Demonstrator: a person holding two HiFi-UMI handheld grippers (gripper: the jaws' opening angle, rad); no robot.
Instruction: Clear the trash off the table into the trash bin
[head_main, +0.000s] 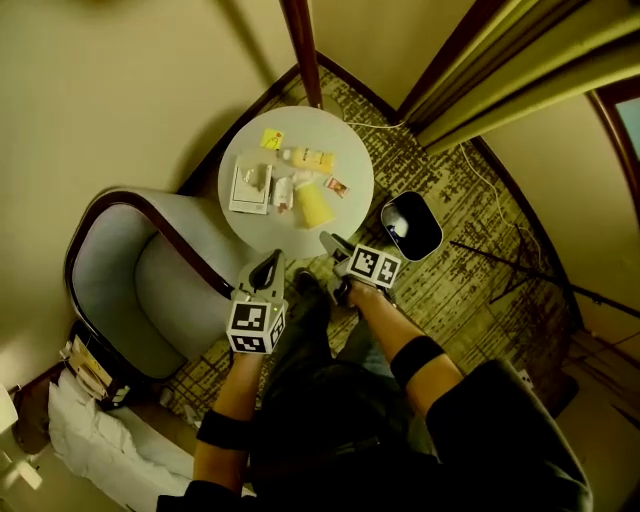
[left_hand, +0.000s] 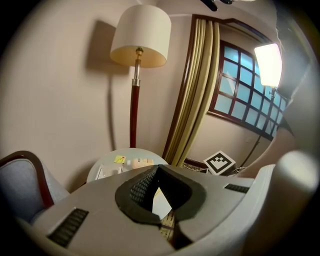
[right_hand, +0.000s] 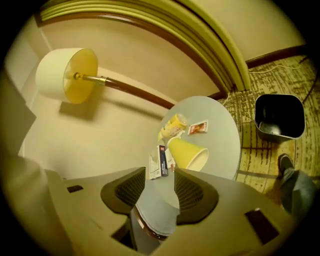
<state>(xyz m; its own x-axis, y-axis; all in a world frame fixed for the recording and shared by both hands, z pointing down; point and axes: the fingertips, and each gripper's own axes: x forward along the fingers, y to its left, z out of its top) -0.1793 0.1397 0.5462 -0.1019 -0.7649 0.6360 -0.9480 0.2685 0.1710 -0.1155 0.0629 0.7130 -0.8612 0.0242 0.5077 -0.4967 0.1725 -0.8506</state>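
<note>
Cup (head_main: 313, 206) is laid sideways on table (head_main: 352, 212), long axis far-to-near, mouth twd near edge. L gripper (head_main: 267, 264) is closed, empty; R gripper (head_main: 335, 242) jaws are held apart, nothing btwn.

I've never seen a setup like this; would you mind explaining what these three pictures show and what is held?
No robot here: a person holds a two-jaw gripper in each hand. The head view looks down from a camera on their head: left gripper, right gripper, each with a marker cube. The other two pictures come from cameras riding on the grippers, looking along the jaws. On the round table lie a tipped yellow cup, a red sachet, a yellow packet and papers. A black bin stands on the carpet beside it. The left jaws are together, the right apart; neither holds anything.
</note>
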